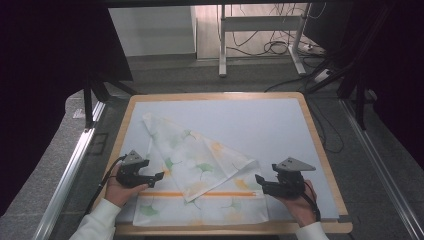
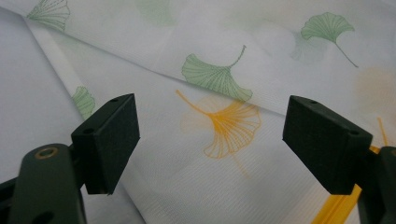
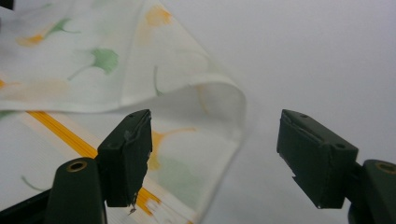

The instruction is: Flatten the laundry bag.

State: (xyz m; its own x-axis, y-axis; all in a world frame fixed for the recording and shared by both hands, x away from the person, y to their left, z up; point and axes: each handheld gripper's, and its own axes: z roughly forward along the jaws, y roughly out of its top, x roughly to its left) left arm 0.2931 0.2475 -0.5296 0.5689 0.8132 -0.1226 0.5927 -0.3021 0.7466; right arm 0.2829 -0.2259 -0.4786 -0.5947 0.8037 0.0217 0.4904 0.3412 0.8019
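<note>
The left gripper is hovering low at the left edge of the cloth, its jaws standing wide apart and holding nothing; in the left gripper view the two pads are framing a printed orange leaf, with bare fabric lying between them and no pinch being made. The cloth, a white piece printed with green and orange ginkgo leaves and crossed by an orange stripe, is lying at the near middle of the pale mat on the wooden table. It is sitting partly folded: one flap is turned diagonally over the lower layer, its point reaching toward the far left, while the near strip with the stripe is lying uncovered. Judged from this lie, one fold is appearing done, and squaring the edges and any further fold are remaining. At the right, the fold is ending in a raised, rounded loop that is not pressed flat. The right gripper is resting just beside that corner, jaws likewise fully spread and empty, with the loop ahead of its left pad. No containers are standing on the table.
</note>
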